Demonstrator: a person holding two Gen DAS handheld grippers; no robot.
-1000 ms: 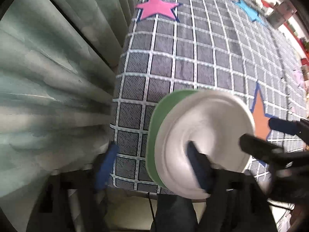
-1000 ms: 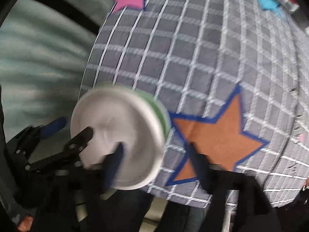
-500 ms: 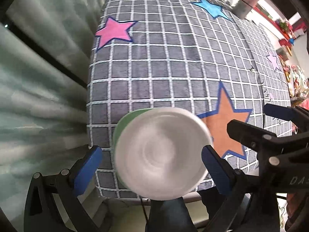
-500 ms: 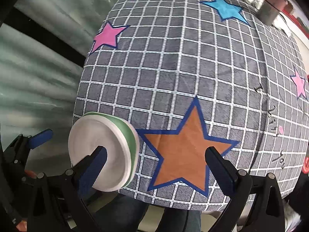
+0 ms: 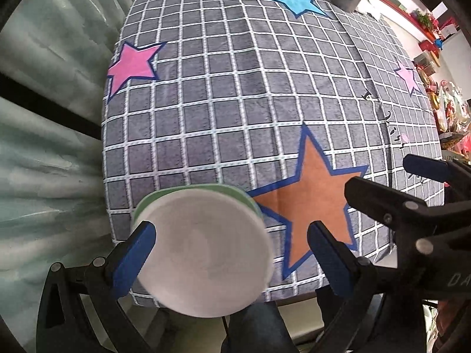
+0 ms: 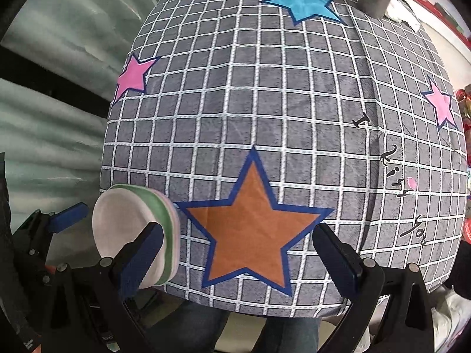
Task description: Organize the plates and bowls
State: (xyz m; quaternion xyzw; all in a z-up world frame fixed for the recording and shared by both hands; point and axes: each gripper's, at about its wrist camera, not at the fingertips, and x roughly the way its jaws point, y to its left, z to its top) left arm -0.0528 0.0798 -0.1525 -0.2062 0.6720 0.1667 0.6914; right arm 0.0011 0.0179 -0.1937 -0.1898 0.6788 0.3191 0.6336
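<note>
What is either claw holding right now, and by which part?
Nothing. The left claw and right claw are both open; the stack of plates sits free near the table edge.

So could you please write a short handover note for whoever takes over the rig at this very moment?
Left gripper: open, empty, jaws on either side of the stack without touching it.
Right gripper: open, empty, over the orange star.
Stack: white plate on top, green and pink ones beneath, at the near left corner of the checked tablecloth.
Done: plates stacked.
Left: no other plates or bowls in view; check beyond the frame.
</note>
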